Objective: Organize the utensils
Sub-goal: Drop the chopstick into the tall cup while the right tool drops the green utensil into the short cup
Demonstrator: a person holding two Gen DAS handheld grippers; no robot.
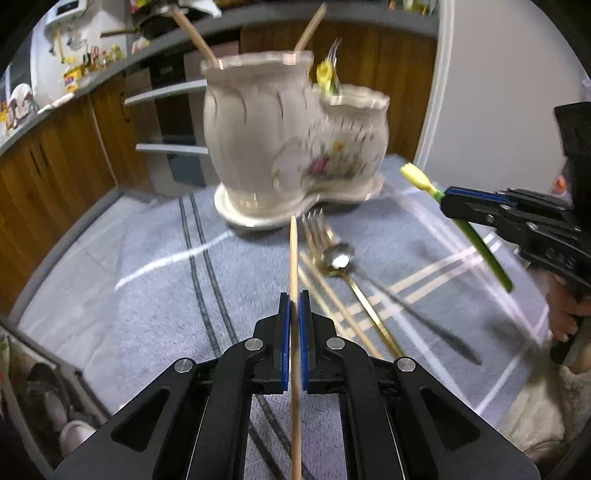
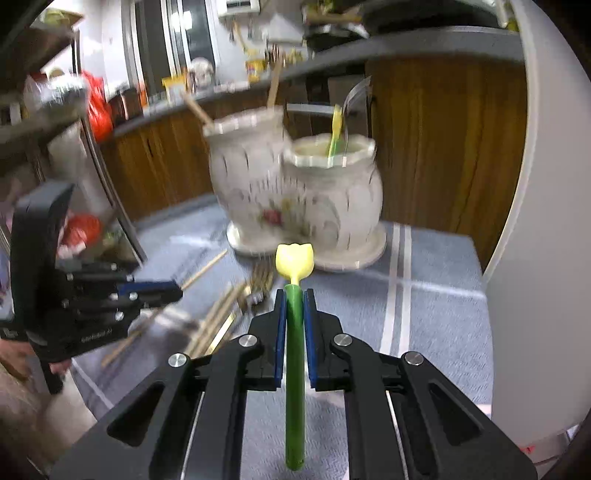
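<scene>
A cream ceramic double-pot holder (image 1: pixel 288 147) (image 2: pixel 295 192) with a flower print stands on a grey cloth. Its taller pot holds two wooden chopsticks (image 1: pixel 192 33); the lower pot holds a fork and a yellow-green utensil (image 1: pixel 327 75). My left gripper (image 1: pixel 293 301) is shut on a single wooden chopstick (image 1: pixel 293 258) that points toward the holder. My right gripper (image 2: pixel 294 295) is shut on a green-handled utensil with a yellow tulip tip (image 2: pixel 295 260); it also shows at the right of the left wrist view, right gripper (image 1: pixel 448 199). A gold fork (image 1: pixel 317 230), a spoon (image 1: pixel 338 256) and more chopsticks lie on the cloth.
The grey striped cloth (image 1: pixel 147 295) covers the table. Brown wooden cabinets (image 1: pixel 55 166) and a cluttered counter run behind. A white rounded appliance (image 2: pixel 546 221) stands at the right. A dark utensil (image 1: pixel 424 317) lies on the cloth to the right of the gold pieces.
</scene>
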